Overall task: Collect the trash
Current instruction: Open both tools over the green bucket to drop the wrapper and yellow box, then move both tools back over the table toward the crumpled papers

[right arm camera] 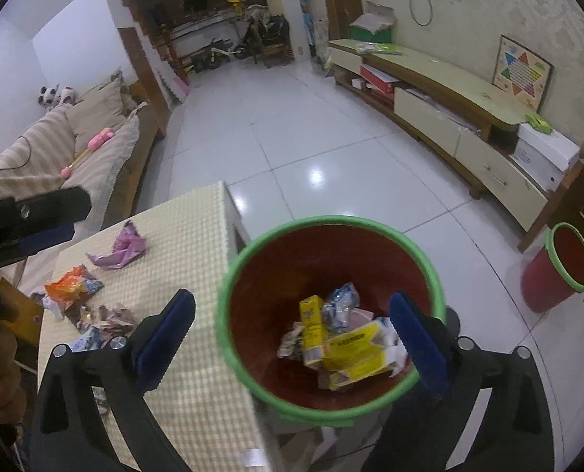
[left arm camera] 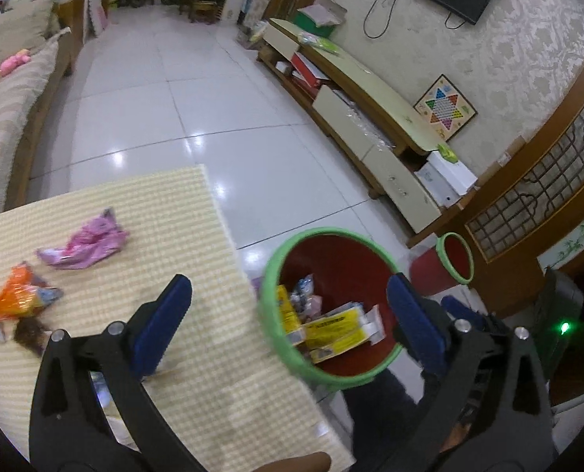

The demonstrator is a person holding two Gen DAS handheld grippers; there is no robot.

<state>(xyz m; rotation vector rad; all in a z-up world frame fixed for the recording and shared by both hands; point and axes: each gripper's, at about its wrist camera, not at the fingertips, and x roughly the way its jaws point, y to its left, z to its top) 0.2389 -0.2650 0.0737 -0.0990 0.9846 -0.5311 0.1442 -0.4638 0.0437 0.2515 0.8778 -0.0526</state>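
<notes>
Far left of the worktop (right arm camera: 197, 354), which has a checked yellow cover, there's a little heap of wrappers: an orange wrapper (left arm camera: 14, 295) next to some crumpled silvery bits, and a pink wrapper (left arm camera: 89, 244) lying a bit further back, apart from the rest. The left gripper (left arm camera: 288, 314) has its blue fingers (left arm camera: 162, 326) spread wide with nothing between them, one over the worktop, the other over the bin. The red bin (right arm camera: 331, 244) with the green rim sits on the floor right against the worktop's right edge, and it's got yellow boxes (right arm camera: 355, 350) and crumpled packets inside. The right gripper (right arm camera: 292, 338) is spread wide and empty too, straddling the bin's rim. A second red bin (right arm camera: 547, 283) stands well off to the right by the wall.
</notes>
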